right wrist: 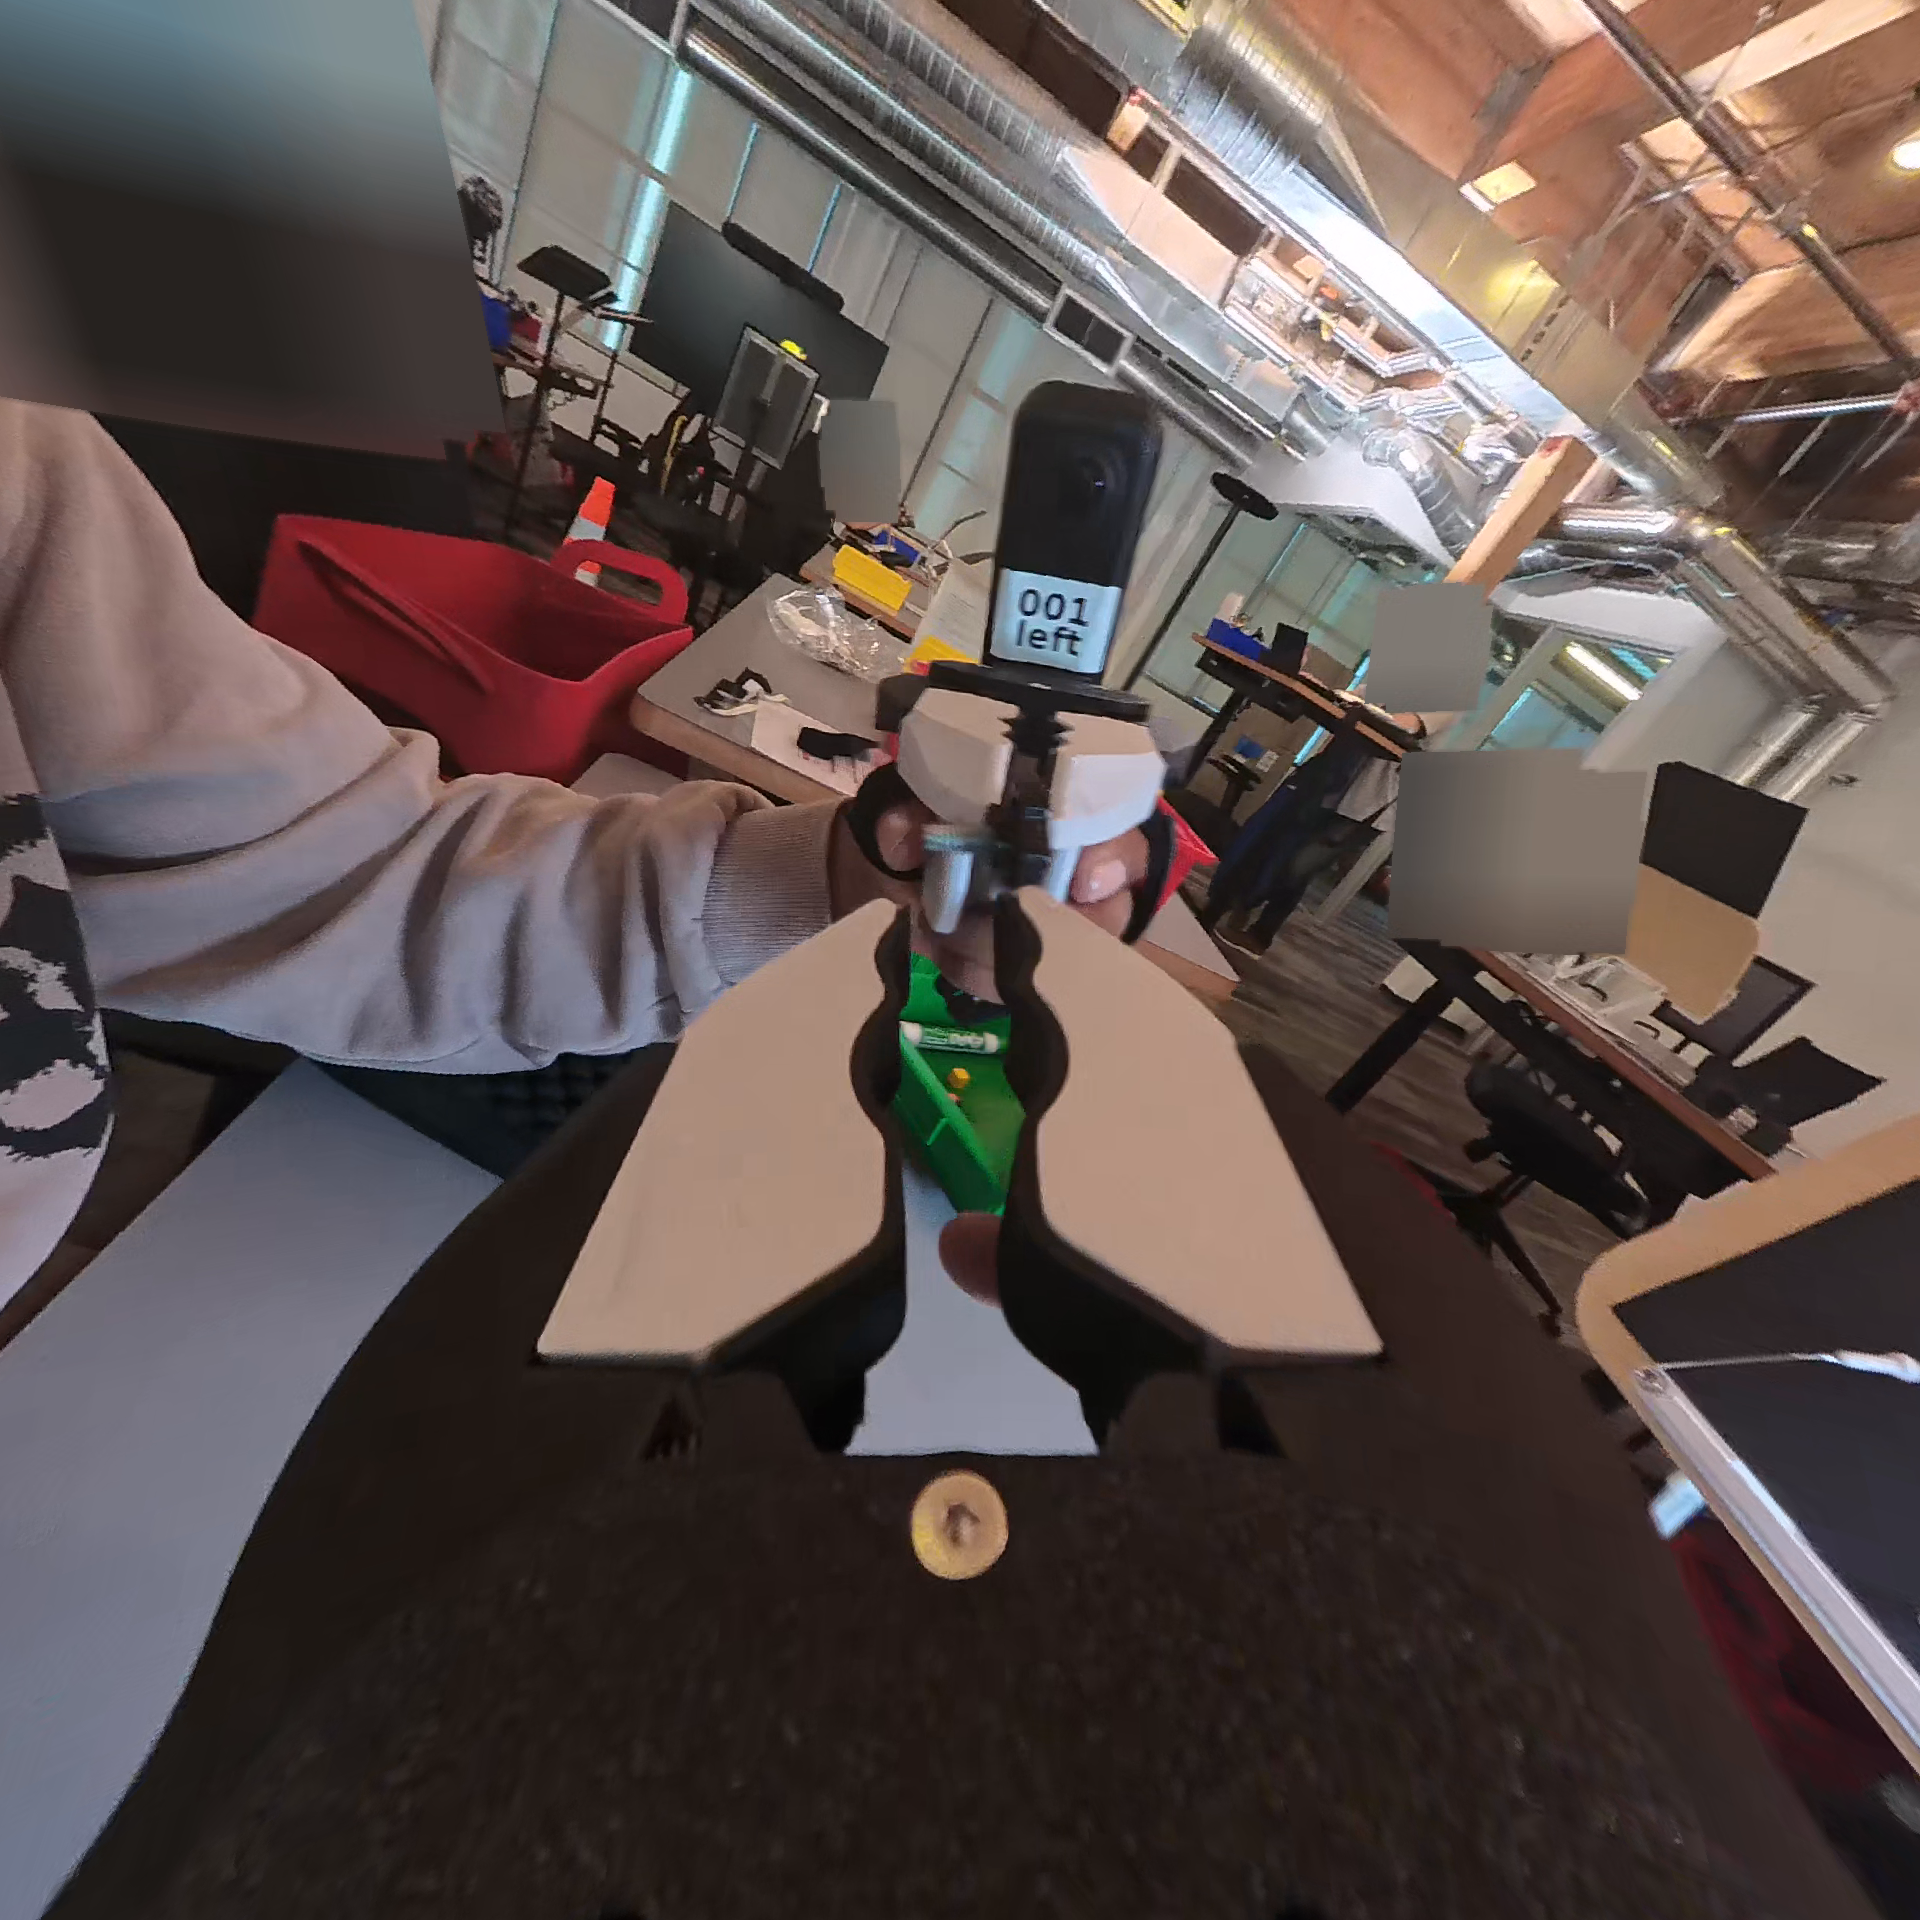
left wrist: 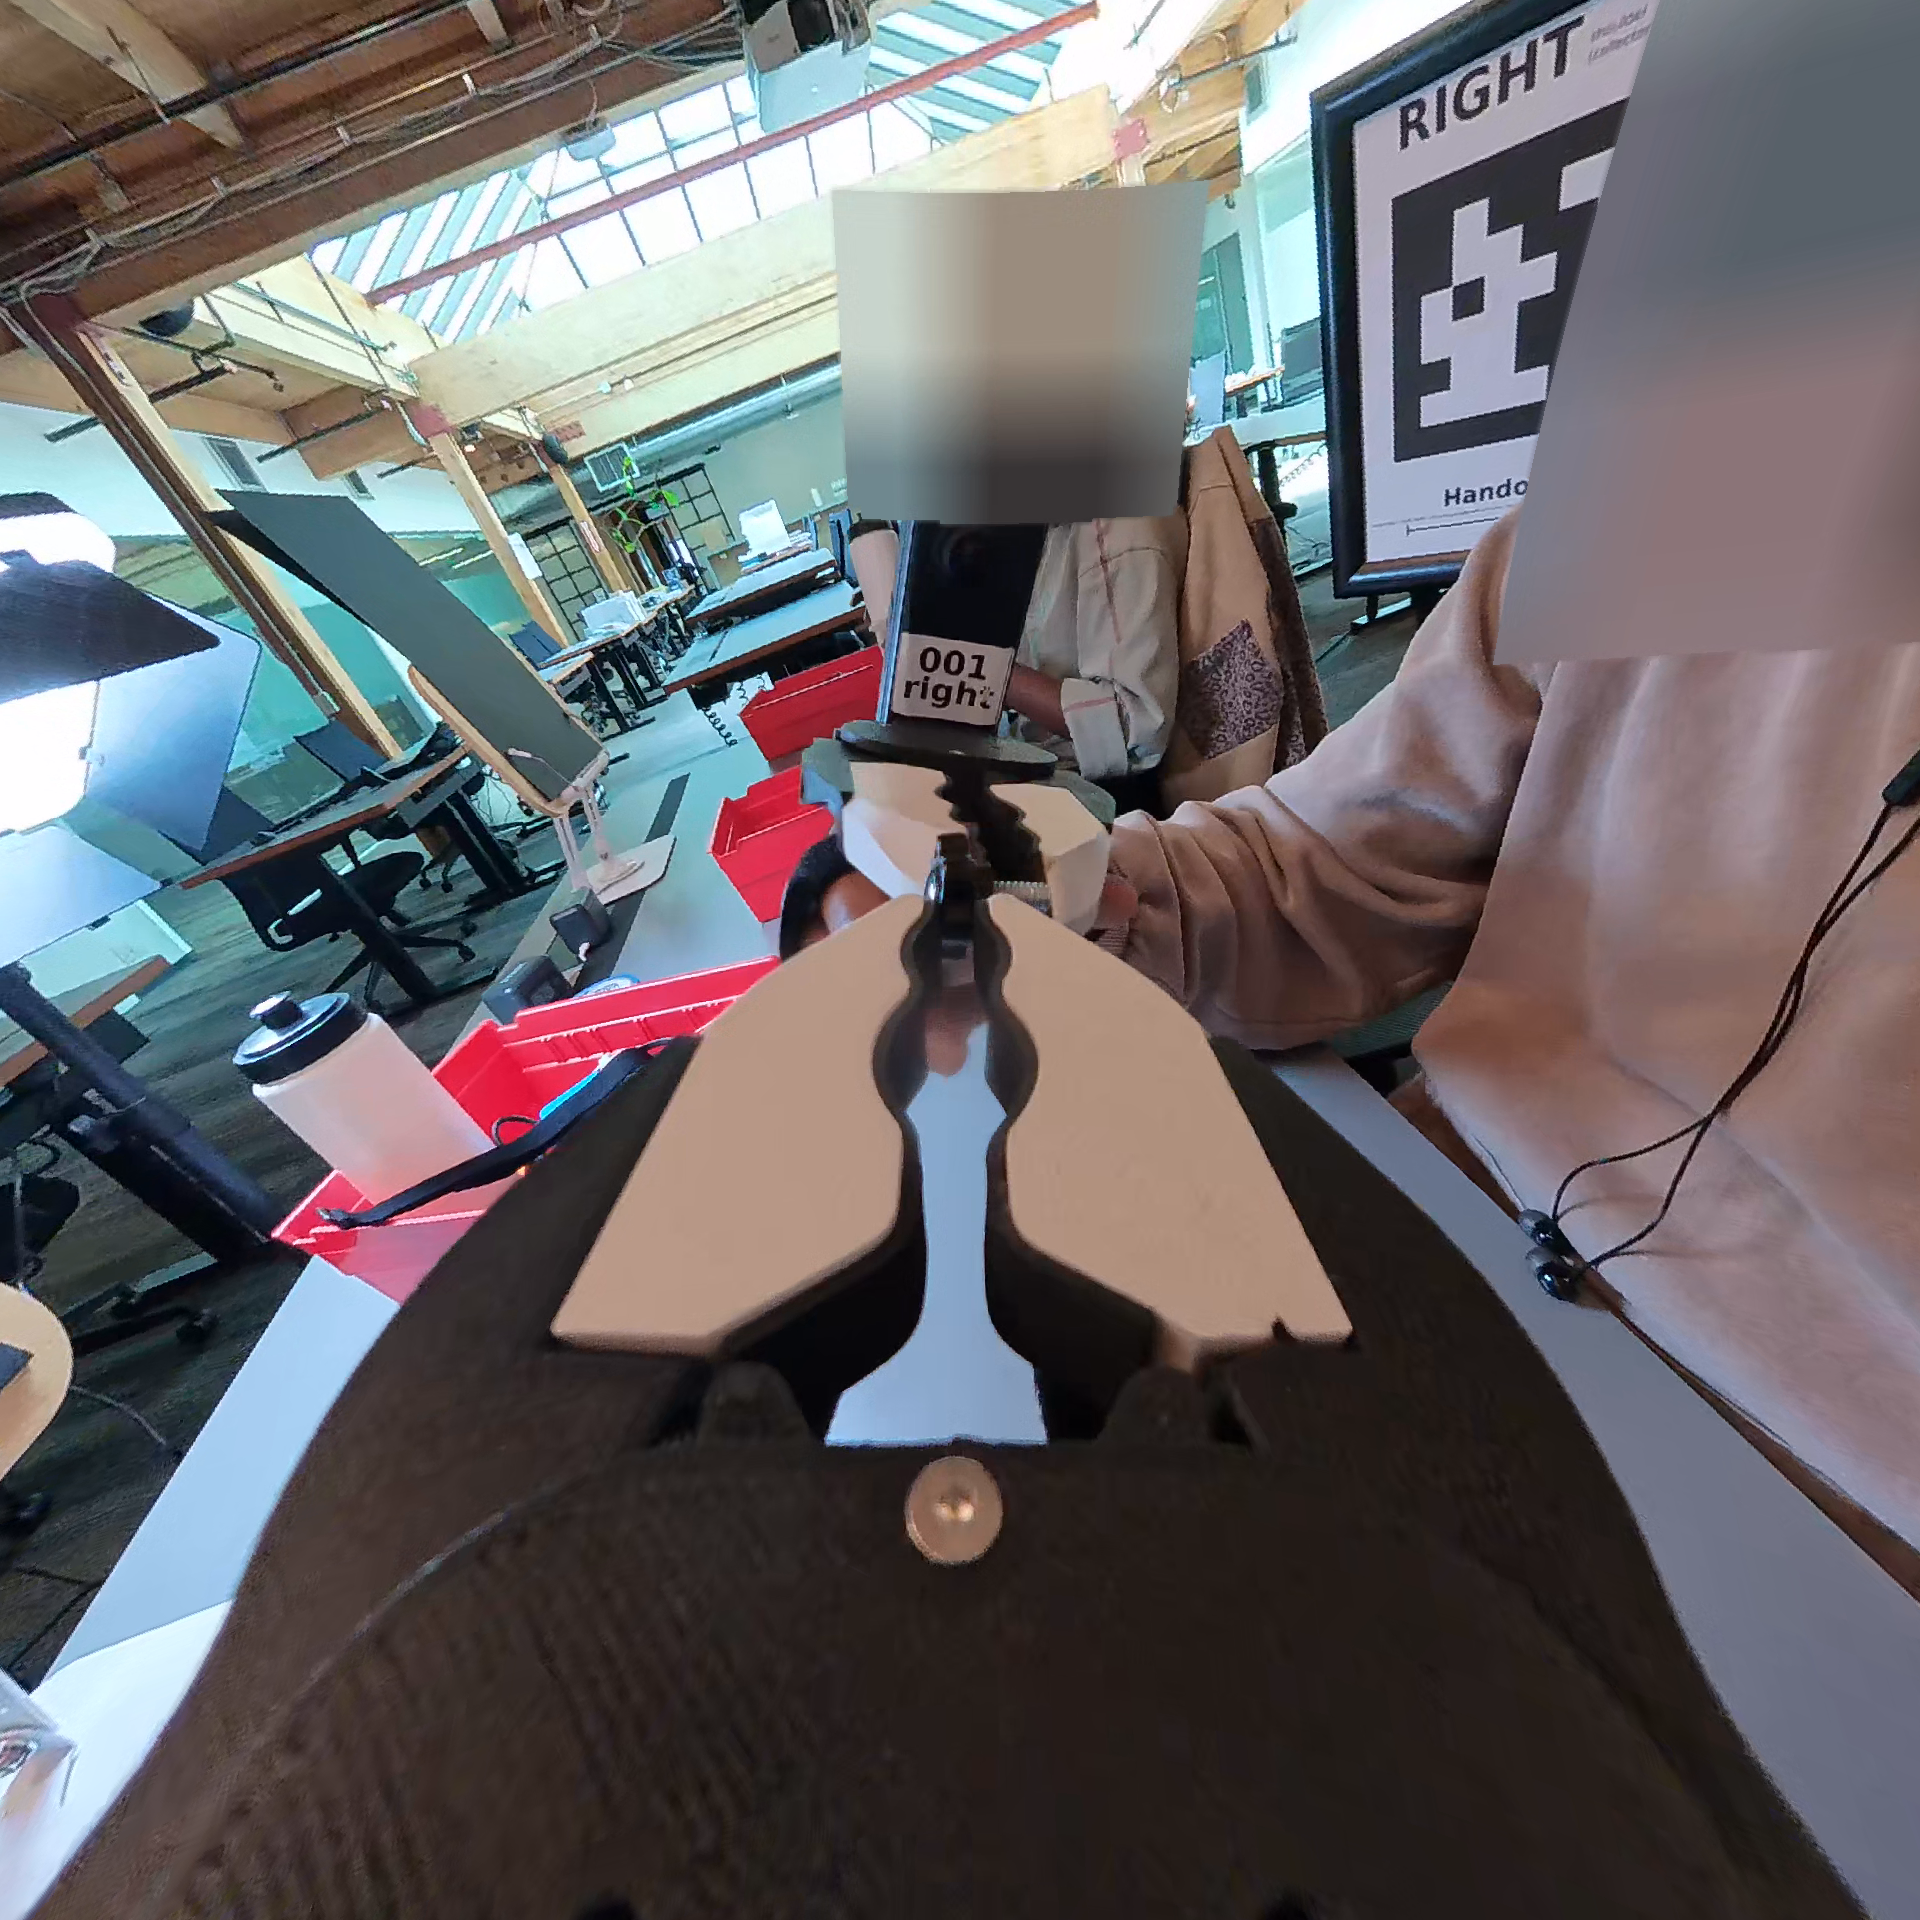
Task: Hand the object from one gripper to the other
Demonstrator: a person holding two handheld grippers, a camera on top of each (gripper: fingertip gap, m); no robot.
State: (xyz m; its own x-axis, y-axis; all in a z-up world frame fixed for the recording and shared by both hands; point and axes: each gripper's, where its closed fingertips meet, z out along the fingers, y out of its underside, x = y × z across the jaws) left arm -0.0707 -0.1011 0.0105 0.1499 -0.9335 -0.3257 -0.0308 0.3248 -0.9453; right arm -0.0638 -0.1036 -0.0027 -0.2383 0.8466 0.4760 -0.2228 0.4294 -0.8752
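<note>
A small metal object (right wrist: pixel 951 883), silver with a threaded part, is seen at frame centre in both views, pinched between the tips of both tools. The left hand-held gripper (left wrist: pixel 954 920) is clamped on it; the right hand-held gripper (right wrist: pixel 956 914) is closed on it too. A white label (right wrist: pixel 1051 623) is borne by each camera. A green tray (right wrist: pixel 961 1117) lies below on the counter (right wrist: pixel 260 1247).
</note>
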